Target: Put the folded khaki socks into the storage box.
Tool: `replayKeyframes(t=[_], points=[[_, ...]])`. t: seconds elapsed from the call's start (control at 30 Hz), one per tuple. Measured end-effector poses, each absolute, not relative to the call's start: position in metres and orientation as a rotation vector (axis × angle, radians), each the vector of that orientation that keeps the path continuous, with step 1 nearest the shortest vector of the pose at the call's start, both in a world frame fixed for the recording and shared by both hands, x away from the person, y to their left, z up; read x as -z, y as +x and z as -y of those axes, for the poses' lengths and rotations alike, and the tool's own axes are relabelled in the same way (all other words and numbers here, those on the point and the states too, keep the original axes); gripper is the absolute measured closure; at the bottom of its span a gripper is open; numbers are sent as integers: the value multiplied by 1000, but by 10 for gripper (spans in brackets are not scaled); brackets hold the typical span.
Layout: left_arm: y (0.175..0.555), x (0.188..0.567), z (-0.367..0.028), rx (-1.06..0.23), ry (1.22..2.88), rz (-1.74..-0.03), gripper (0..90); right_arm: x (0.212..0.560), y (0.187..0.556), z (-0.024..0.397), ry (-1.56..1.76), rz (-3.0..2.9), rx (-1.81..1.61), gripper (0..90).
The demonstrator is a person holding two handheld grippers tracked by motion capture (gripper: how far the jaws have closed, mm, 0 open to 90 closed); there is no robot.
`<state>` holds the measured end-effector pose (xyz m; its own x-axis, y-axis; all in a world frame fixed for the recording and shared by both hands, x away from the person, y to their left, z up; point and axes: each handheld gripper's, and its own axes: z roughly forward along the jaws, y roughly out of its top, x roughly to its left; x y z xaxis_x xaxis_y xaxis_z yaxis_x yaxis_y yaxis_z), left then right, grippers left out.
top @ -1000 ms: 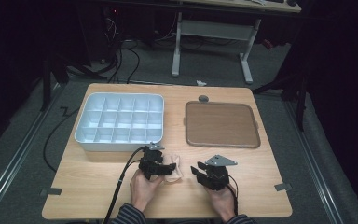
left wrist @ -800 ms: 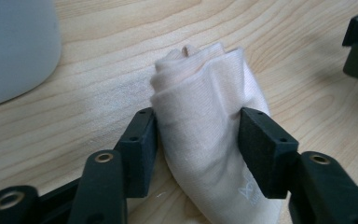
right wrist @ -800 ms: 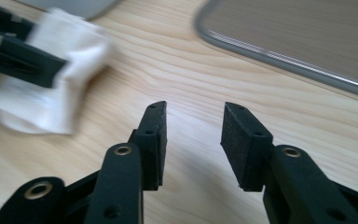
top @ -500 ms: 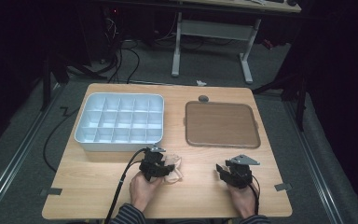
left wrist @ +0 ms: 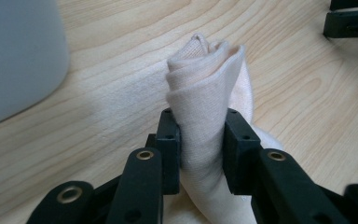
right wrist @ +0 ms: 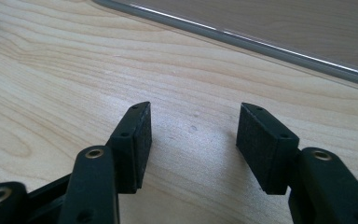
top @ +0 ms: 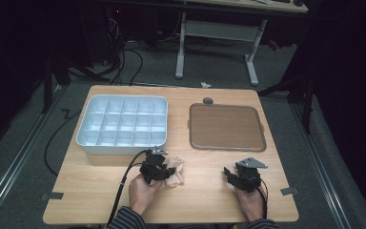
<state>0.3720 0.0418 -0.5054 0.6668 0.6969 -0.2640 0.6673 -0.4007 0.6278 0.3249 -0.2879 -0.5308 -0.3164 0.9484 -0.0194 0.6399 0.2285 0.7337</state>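
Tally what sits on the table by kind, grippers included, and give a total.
Compartment box: 1
Brown tray: 1
Rolled cloth: 1
Small grey round thing: 1
Grippers: 2, left gripper and right gripper
Total: 6

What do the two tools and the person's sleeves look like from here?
Both tools are black: the left tool and the right tool each have two flat rectangular jaws on linked arms with brass-coloured rivets. The right tool carries a grey three-cornered plate on top. A black cable trails from the left tool toward the table's near edge. The person wears dark striped sleeves.
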Motion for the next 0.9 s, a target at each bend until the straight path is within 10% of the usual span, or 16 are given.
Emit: replayKeyframes(t=[0.9], points=[[366, 492, -75, -45, 2137, -1014, 712, 531, 326, 287, 1458, -2042, -875, 426]])
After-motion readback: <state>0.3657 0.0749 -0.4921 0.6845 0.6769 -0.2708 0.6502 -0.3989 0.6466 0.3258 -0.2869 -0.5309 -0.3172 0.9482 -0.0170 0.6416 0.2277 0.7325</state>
